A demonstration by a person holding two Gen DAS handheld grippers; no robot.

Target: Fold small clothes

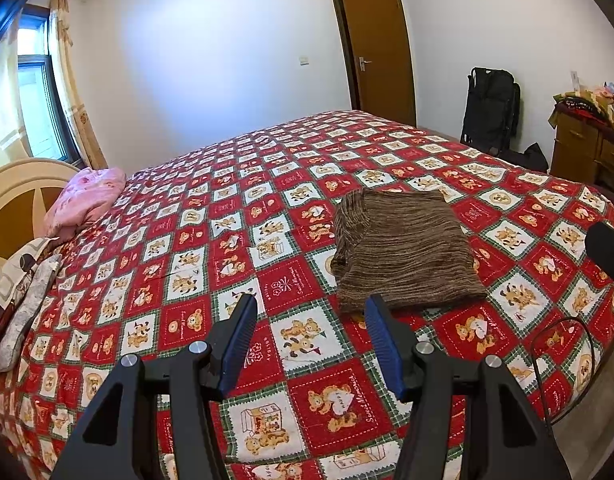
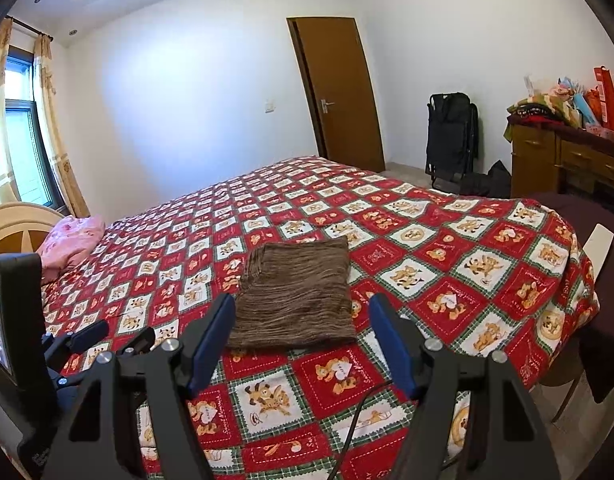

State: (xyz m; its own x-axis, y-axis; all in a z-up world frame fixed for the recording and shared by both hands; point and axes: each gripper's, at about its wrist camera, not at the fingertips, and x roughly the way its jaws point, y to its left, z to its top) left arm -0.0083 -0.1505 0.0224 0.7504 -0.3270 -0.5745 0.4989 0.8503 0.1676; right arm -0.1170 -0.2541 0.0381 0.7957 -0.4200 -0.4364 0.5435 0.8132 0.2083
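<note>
A brown striped knit garment (image 1: 403, 248) lies folded into a neat rectangle on the bed with the red bear-pattern quilt (image 1: 235, 240). My left gripper (image 1: 311, 308) is open and empty, held above the quilt just left of the garment's near edge. In the right wrist view the same garment (image 2: 297, 296) lies straight ahead on the quilt (image 2: 447, 264). My right gripper (image 2: 301, 312) is open and empty, with its fingers framing the garment's near edge from above, apart from it.
A pink pillow (image 1: 85, 200) and patterned pillows (image 1: 15, 300) lie by the headboard (image 1: 15, 192) at left. A brown door (image 1: 379, 48), black bag (image 1: 491, 108) and wooden dresser (image 1: 587, 148) with clutter stand beyond the bed. A dark chair (image 2: 599, 280) stands at right.
</note>
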